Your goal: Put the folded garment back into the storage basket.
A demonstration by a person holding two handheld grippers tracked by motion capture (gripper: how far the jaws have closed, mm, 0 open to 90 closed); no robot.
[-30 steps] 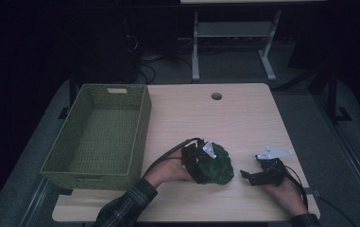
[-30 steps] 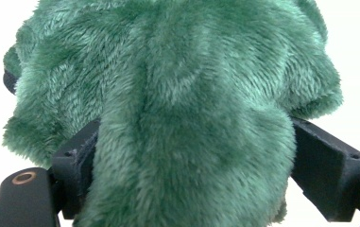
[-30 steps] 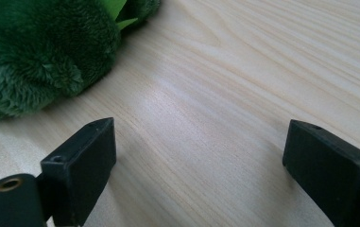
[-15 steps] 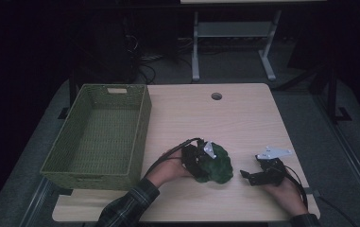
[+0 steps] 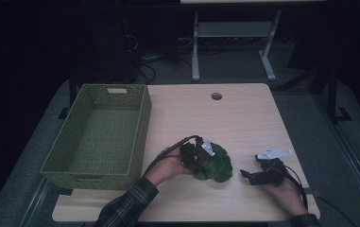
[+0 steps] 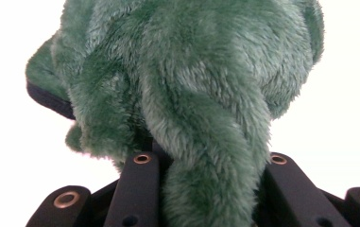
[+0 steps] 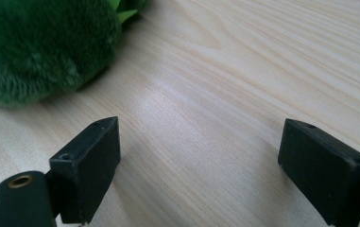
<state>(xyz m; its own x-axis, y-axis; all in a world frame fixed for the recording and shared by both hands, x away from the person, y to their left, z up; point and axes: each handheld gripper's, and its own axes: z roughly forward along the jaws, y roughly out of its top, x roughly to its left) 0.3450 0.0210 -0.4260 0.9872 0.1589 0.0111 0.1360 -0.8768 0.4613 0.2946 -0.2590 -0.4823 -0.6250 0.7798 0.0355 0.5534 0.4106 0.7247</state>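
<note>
A green plush toy (image 5: 218, 165) lies on the wooden table (image 5: 234, 118), near its front edge. My left gripper (image 5: 199, 157) reaches into the toy from the left. In the left gripper view its jaws have just been closing, and they pinch a thick fold of the green fur (image 6: 192, 94) between them (image 6: 210, 163). My right gripper (image 5: 246, 175) rests on the table to the right of the toy, a short gap away. It stands open over bare wood (image 7: 201, 142). The toy's edge (image 7: 40, 47) lies ahead of it to the left.
A green woven basket (image 5: 142, 125) stands empty at the table's left side, close beside my left forearm. A round cable hole (image 5: 216, 96) sits near the far edge. A white desk frame (image 5: 234, 33) stands on the floor behind the table.
The left gripper's jaws have closed on the plush toy, which now looks bunched up and narrower. The right hand and its gripper have stayed put.
</note>
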